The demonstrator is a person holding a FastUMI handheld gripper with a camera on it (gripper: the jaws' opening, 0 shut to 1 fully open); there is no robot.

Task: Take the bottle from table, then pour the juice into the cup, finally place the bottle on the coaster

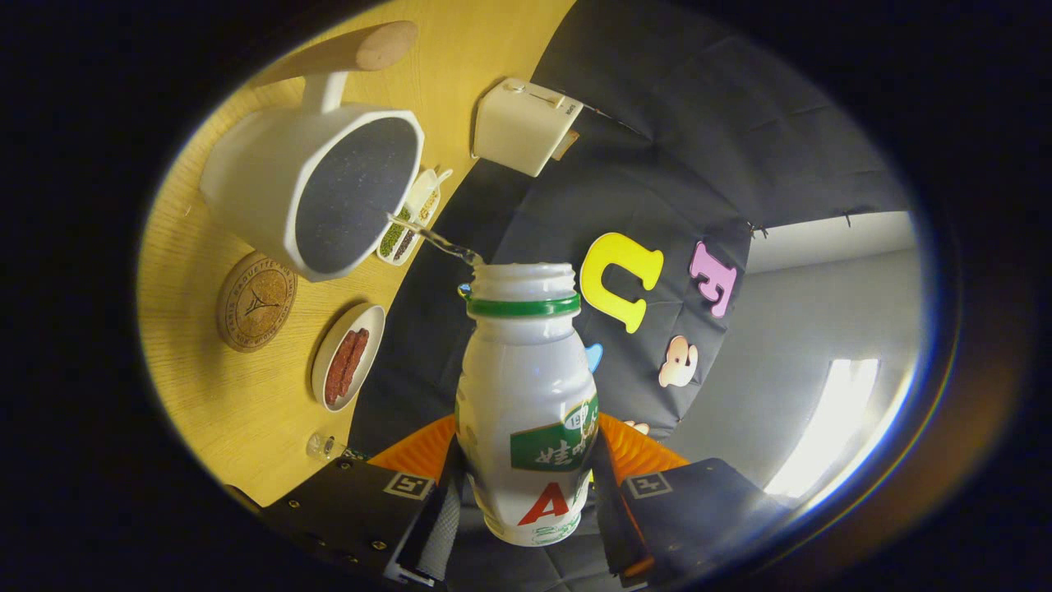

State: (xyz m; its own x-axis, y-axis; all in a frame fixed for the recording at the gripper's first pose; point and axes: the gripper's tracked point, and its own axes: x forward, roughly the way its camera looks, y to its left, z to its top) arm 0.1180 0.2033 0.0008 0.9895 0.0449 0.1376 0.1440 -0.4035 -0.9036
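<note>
My gripper [526, 485] is shut on a white plastic bottle [526, 395] with a green neck ring and no cap, held between both fingers. I am rolled far over, so the table stands almost on edge. A thin clear stream [431, 234] leaves the bottle's mouth and runs into the white cup [316, 193], a pot-like vessel with a dark inside and a wooden handle [345, 53]. The round wooden coaster [256, 302] lies on the table just beside the cup.
On the wooden table [205, 395] a small white dish [347, 355] holding red strips lies near the coaster. A narrow tray [408, 218] of green and brown grains sits behind the cup's rim. A white box [522, 123] stands at the table's far edge. A small glass jar [322, 446] lies near my fingers.
</note>
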